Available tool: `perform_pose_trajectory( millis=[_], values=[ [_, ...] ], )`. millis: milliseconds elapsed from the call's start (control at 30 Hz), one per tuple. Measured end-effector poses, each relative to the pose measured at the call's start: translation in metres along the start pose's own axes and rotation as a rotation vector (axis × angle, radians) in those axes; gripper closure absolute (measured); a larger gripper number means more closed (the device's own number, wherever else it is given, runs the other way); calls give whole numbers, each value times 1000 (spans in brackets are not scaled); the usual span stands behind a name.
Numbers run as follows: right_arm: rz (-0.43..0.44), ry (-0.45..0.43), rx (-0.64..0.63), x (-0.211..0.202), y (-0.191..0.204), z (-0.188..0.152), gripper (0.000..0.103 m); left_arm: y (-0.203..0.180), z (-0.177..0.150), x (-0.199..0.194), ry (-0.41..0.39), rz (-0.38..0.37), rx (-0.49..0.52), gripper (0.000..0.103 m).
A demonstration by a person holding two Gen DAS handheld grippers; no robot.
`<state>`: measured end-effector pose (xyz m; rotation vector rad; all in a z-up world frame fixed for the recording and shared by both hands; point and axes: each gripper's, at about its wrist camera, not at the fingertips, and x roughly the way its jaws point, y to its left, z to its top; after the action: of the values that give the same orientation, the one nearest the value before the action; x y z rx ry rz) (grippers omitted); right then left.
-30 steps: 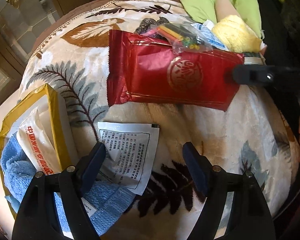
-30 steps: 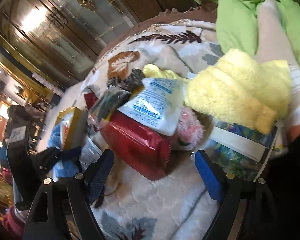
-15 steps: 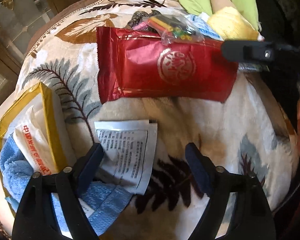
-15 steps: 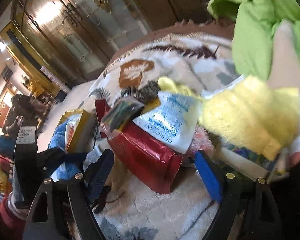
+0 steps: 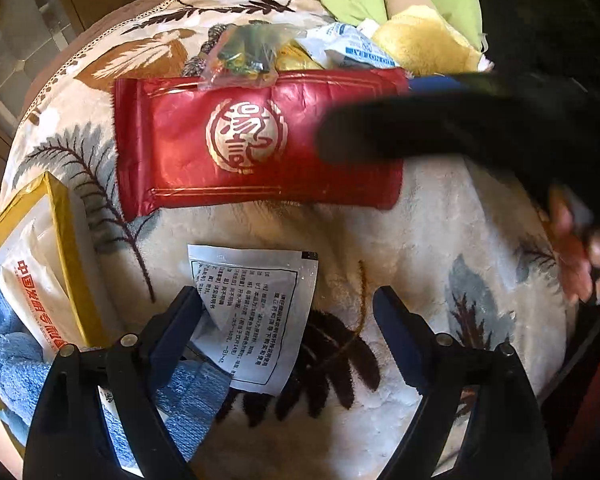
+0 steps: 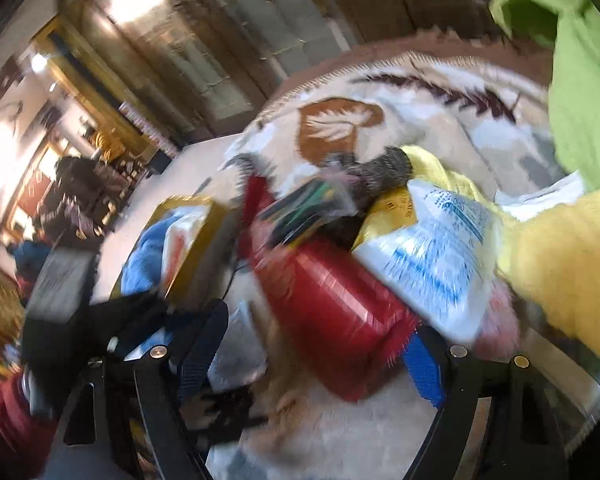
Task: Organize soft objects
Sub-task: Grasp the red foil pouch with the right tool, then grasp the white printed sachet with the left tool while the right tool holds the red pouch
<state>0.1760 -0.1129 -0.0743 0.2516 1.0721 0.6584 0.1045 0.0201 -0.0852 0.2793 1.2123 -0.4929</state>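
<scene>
While a blue towel [image 5: 8, 364] and a white packet with red lettering [image 5: 36, 292] already sit in the yellow box [image 5: 66, 236] at the table's edge, most of the sorting looks undone. On the leaf-patterned blanket [image 5: 440, 216] a heap remains: the red foil pouch [image 5: 228, 148], a clear bag of small colourful items [image 5: 248, 54], a white-and-blue desiccant sachet [image 5: 356, 46] and a fluffy yellow cloth [image 5: 424, 42], with a green garment [image 6: 580, 112] behind them. A flat white sachet with printed text [image 5: 256, 312] lies apart, nearer the box.

The left gripper [image 5: 288, 320] hovers spread wide over that printed sachet, one finger above its corner, pinching nothing. The right gripper [image 6: 316, 344] is also spread, its fingers standing either side of the red pouch's near end without closing on it; its view is blurred, so I cannot tell whether they touch. By my reckoning the red pouch is next to go, and the whole pile behind it waits its turn.
</scene>
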Motion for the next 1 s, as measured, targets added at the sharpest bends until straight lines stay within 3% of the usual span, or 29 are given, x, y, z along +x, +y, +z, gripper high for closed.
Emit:
perform_pose_trajectory(
  millis=[67,133,200,300,400,433,500,533,667,800,1000],
  values=[
    [3,4,2,10,-3,4,19,2,1,-2,-5,-22,-10,16],
    [-8,15,-34,14,2,3,33,5,0,-4,-19,-41,-5,16],
    [34,52,-52,14,7,-7,75,3,-2,-2,-13,-15,19,16],
    [-6,58,-101,6,16,-24,78,-6,-3,4,4,34,61,16],
    [0,32,-57,-8,13,-32,82,-5,-3,4,-3,32,55,19],
    [5,26,-36,-12,10,-34,82,-3,-3,2,-7,28,46,23],
    [4,23,25,-20,3,-40,82,7,-2,-2,-18,51,-2,50],
    [15,19,58,-25,-1,-43,82,12,-1,-4,-21,50,-25,51],
    [88,4,191,-37,-17,-56,83,11,-3,-5,-21,66,-33,60],
    [173,-15,313,-52,-29,-77,84,0,-12,-13,-63,96,-42,86],
    [327,-48,468,-66,-38,-100,84,-6,-26,-23,-73,57,-59,88]
  ],
)
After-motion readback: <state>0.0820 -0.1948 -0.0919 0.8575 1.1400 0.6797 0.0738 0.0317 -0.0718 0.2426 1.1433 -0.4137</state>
